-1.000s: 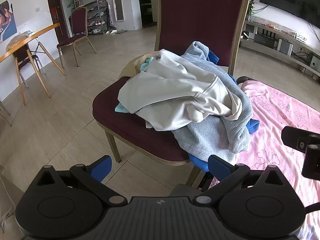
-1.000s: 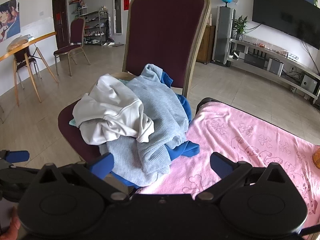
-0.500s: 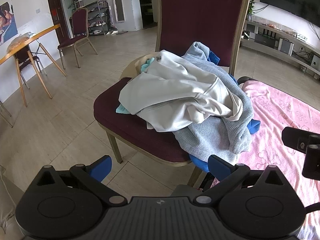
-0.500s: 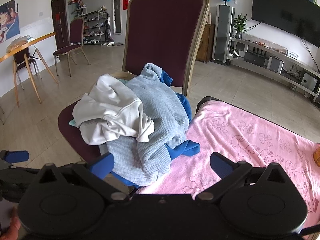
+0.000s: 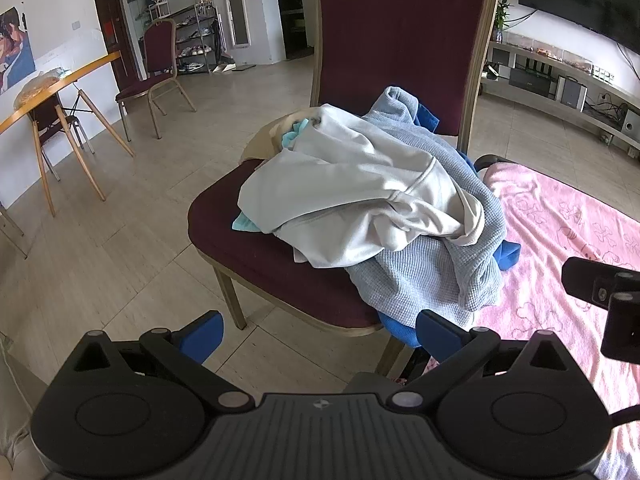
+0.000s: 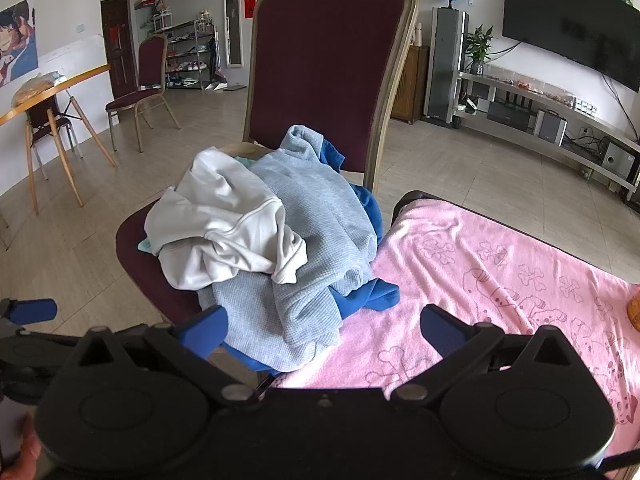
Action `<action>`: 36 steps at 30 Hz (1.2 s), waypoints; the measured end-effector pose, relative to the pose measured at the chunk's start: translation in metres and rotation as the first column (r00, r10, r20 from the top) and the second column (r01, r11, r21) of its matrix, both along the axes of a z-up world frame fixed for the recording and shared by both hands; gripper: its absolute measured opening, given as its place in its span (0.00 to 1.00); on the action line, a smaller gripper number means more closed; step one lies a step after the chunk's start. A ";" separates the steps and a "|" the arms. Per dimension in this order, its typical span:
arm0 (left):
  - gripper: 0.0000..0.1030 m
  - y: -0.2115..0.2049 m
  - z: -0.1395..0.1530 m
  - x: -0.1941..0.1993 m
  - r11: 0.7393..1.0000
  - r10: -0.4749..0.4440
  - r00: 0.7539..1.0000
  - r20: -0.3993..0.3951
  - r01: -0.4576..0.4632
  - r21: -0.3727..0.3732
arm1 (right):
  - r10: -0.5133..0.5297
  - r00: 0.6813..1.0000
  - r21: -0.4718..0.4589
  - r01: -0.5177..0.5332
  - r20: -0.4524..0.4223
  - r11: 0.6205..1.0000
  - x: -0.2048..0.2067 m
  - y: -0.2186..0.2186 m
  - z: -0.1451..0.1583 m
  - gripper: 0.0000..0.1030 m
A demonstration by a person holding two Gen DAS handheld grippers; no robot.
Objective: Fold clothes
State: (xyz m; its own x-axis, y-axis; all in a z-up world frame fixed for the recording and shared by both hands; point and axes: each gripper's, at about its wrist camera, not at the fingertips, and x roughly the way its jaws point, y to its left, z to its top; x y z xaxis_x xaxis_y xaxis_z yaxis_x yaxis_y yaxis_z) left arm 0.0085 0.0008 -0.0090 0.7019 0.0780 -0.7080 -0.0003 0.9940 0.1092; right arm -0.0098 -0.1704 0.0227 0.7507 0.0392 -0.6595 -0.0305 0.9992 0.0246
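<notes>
Maroon chair (image 5: pixel 280 264) has drawn slightly nearer; both tools, left (image 5: pixel 318 330) and right (image 6: pixel 324 328), stay spread, empty.

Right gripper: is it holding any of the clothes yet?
No, the right gripper is open and empty, short of the pale blue knit garment on the chair.

A dark red chair (image 5: pixel 256 248) stands on the tiled floor (image 5: pixel 120 240), and a heap of clothes lies on its seat: a white top (image 5: pixel 360 200) over a pale blue knit (image 5: pixel 432 276), with dark blue cloth (image 6: pixel 360 296) underneath hanging off the seat's right edge. Just beside the chair is a surface covered by a pink towel (image 6: pixel 500 264) that lies flat.
</notes>
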 end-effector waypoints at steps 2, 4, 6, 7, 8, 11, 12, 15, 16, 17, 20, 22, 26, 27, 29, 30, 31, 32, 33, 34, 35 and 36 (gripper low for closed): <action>1.00 0.000 0.000 0.000 1.000 0.000 1.000 0.000 0.000 0.000 | 0.001 1.000 0.000 -0.001 -0.002 1.000 0.000 0.000 0.000 1.00; 1.00 0.000 0.000 0.000 1.000 0.000 1.000 0.000 0.000 0.000 | 0.000 1.000 0.000 0.000 -0.003 1.000 0.000 0.000 0.000 1.00; 1.00 0.001 -0.001 0.000 1.000 0.001 1.000 -0.001 -0.001 -0.001 | -0.001 1.000 0.001 0.001 -0.005 1.000 0.000 -0.001 -0.001 1.00; 1.00 0.001 -0.001 0.001 1.000 0.001 1.000 -0.002 -0.001 -0.001 | -0.002 1.000 0.002 0.002 -0.006 1.000 0.001 -0.001 -0.001 1.00; 1.00 0.001 -0.002 0.001 1.000 0.003 1.000 -0.003 -0.003 -0.001 | -0.002 1.000 0.002 0.002 -0.006 1.000 0.001 -0.001 -0.001 1.00; 1.00 0.003 -0.003 0.005 1.000 0.009 1.000 -0.007 -0.009 -0.001 | -0.006 1.000 0.004 0.006 -0.009 1.000 0.003 -0.002 -0.003 1.00; 1.00 0.004 -0.004 0.006 1.000 0.012 1.000 -0.008 -0.012 -0.001 | -0.008 1.000 0.009 0.008 -0.011 1.000 0.004 -0.002 -0.004 1.00; 1.00 0.009 -0.008 0.012 1.000 0.023 1.000 -0.012 -0.023 -0.007 | -0.016 1.000 0.038 0.017 -0.018 0.999 0.013 -0.006 -0.007 1.00; 1.00 0.011 -0.009 0.015 0.999 0.032 0.999 -0.013 -0.032 -0.003 | -0.010 1.000 0.054 0.011 -0.020 0.999 0.019 -0.006 -0.008 1.00; 1.00 0.013 -0.011 0.018 0.999 0.044 0.999 -0.013 -0.044 0.005 | -0.002 1.000 0.069 0.004 -0.022 0.998 0.026 -0.006 -0.009 1.00; 1.00 0.020 -0.015 0.029 0.997 0.080 0.997 -0.016 -0.079 0.015 | 0.021 0.999 0.116 -0.018 -0.027 0.993 0.046 -0.006 -0.012 1.00; 0.99 0.027 -0.016 0.035 0.996 0.094 0.995 -0.013 -0.094 0.009 | 0.037 0.999 0.147 -0.032 -0.030 0.989 0.059 -0.006 -0.014 1.00; 0.94 0.039 -0.019 0.050 0.995 0.103 0.995 -0.011 -0.103 -0.010 | 0.071 0.997 0.200 -0.064 -0.031 0.978 0.087 -0.005 -0.018 0.90; 0.90 0.043 -0.020 0.052 0.995 0.099 0.995 -0.012 -0.100 -0.029 | 0.083 0.996 0.205 -0.076 -0.026 0.976 0.095 -0.002 -0.020 0.87; 0.89 0.049 -0.022 0.058 0.993 0.100 0.995 -0.016 -0.101 -0.058 | 0.115 0.993 0.212 -0.105 -0.034 0.972 0.108 0.002 -0.024 0.74; 0.90 0.051 -0.024 0.060 0.993 0.107 0.994 -0.018 -0.108 -0.057 | 0.125 0.991 0.219 -0.112 -0.047 0.969 0.116 0.003 -0.028 0.71; 0.90 0.052 -0.026 0.062 0.992 0.114 0.993 -0.020 -0.115 -0.056 | 0.135 0.989 0.226 -0.118 -0.061 0.967 0.123 0.003 -0.032 0.64; 0.92 0.053 -0.028 0.065 0.991 0.120 0.992 -0.025 -0.121 -0.050 | 0.145 0.987 0.234 -0.124 -0.075 0.964 0.130 0.004 -0.036 0.59; 0.96 0.054 -0.031 0.068 0.991 0.128 0.991 -0.032 -0.129 -0.044 | 0.154 0.984 0.241 -0.129 -0.089 0.962 0.137 0.005 -0.040 0.58; 0.97 0.054 -0.033 0.071 0.990 0.137 0.990 -0.037 -0.138 -0.036 | 0.162 0.981 0.252 -0.132 -0.103 0.959 0.144 0.005 -0.044 0.58; 0.97 0.054 -0.036 0.072 0.989 0.142 0.989 -0.036 -0.143 -0.028 | 0.165 0.980 0.260 -0.131 -0.113 0.957 0.149 0.005 -0.048 0.59; 0.98 0.055 -0.038 0.073 0.989 0.144 0.989 -0.034 -0.145 -0.020 | 0.167 0.978 0.266 -0.130 -0.122 0.955 0.154 0.005 -0.052 0.60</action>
State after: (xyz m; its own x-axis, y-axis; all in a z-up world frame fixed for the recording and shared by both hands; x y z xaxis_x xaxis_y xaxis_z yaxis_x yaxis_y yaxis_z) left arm 0.0818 0.0556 -0.0466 0.6609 0.1608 -0.7330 -0.1411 0.9860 0.0891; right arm 0.1440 -0.1653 -0.0293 0.6231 0.3241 -0.7119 -0.1556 0.9433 0.2932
